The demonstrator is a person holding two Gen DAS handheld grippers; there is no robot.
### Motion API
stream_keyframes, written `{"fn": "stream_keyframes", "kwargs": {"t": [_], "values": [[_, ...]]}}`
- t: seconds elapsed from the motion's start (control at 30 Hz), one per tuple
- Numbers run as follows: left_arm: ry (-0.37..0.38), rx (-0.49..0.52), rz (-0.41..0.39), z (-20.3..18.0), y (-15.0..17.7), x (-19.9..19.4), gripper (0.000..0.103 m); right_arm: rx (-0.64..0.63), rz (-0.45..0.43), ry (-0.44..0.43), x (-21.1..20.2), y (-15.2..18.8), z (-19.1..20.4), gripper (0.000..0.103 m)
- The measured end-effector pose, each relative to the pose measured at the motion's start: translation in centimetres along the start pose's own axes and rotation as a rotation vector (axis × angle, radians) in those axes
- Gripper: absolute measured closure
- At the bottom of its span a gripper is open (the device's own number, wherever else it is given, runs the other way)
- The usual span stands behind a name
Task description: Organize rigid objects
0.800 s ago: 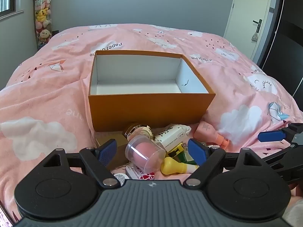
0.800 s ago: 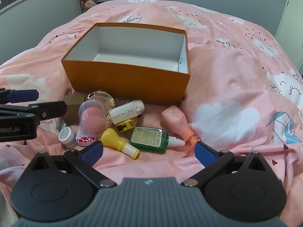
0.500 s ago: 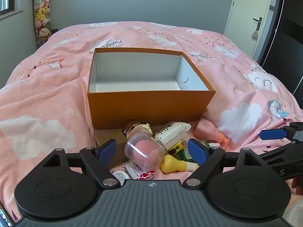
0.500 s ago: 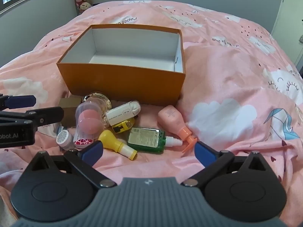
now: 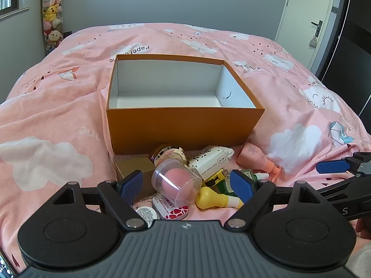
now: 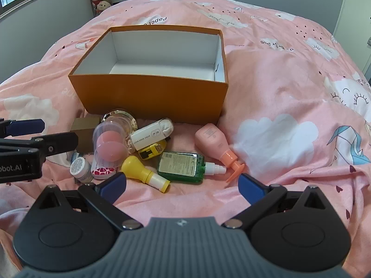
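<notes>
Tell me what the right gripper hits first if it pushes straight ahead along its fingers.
Probably the green bottle, lying on its side between and just beyond the open right gripper; depth is uncertain, so the pink bedcover could come first.

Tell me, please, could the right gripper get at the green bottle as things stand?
Probably yes. The right gripper is open and empty, and the green bottle lies flat on the bedspread just ahead of it, uncovered. The yellow bottle and pink pump bottle crowd its ends.
</notes>
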State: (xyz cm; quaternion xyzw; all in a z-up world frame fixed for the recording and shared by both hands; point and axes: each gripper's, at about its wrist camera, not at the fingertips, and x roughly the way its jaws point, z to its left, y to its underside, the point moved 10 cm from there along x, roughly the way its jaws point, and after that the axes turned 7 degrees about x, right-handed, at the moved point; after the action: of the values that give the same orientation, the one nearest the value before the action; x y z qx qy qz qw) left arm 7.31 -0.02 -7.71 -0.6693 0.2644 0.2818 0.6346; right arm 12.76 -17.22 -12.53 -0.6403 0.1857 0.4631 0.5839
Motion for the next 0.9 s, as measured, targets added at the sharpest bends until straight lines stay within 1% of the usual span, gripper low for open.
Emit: {"fn": "stream_keyframes", "kwargs": {"t": [0.9], "values": [[0.007,-0.009,0.015,-0.08,0.34,0.28,0.004,0.013,0.031,0.002,0.5,0.49,-0.04,0.002]]}}
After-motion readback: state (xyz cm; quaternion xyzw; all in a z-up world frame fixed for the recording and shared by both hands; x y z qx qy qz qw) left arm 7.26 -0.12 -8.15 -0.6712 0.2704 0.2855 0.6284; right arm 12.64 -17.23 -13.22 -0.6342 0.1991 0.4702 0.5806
